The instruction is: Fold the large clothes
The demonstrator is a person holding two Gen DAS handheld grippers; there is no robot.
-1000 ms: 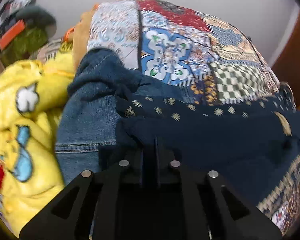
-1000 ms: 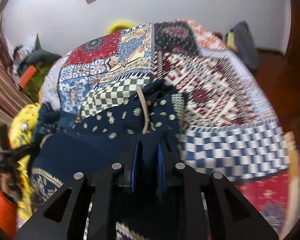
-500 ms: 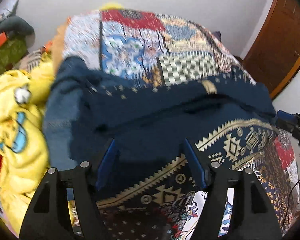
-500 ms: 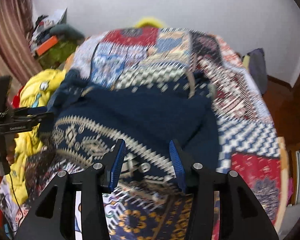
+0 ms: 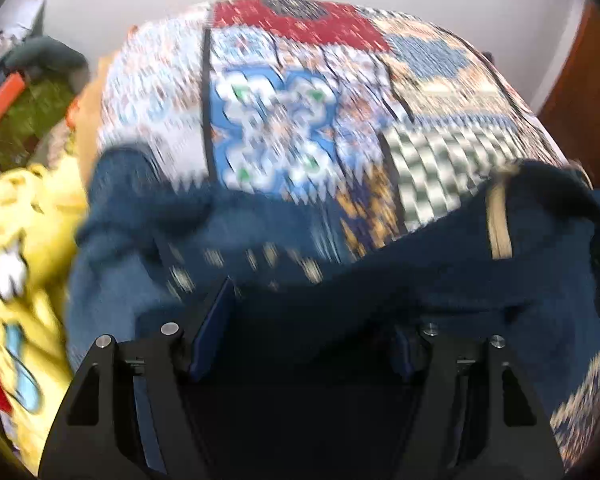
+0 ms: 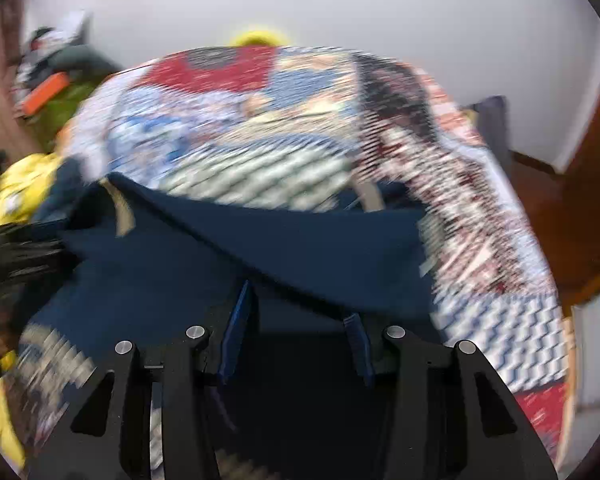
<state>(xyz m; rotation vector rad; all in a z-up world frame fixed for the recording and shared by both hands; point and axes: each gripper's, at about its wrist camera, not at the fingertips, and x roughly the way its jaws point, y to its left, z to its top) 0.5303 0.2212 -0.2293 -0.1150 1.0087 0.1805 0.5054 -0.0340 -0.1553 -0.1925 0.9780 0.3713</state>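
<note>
Both shots are pretty blurry, so take the fine detail with a grain of salt. The thing being folded is a big dark navy garment (image 5: 440,280), lying on a bed covered by a patchwork quilt (image 5: 284,128) with red, blue, white and green-checked squares. The garment looks mostly plain navy across the middle, with a row of small pale dots along one edge on the left-wrist side and a band of cream, tribal-style pattern showing low at the lower right corner there. A tan strap or cord (image 5: 498,224) crosses it near the far edge. From the right-wrist view the same garment (image 6: 268,252) has a fold ridge running diagonally across it, and the patterned band shows at the lower left. The left gripper (image 5: 304,332) has its blue-padded jaws spread wide over the navy cloth; the jaws have just been opening and nothing is pinched, the cloth just lies under and between them. The right gripper (image 6: 296,332) is partly open too, jaws just opened, with navy cloth lying between the pads but not clamped. A yellow cartoon-print blanket (image 5: 16,272) is bunched up just beside the garment on the left, and blue denim (image 5: 112,248) sits between them.
</note>
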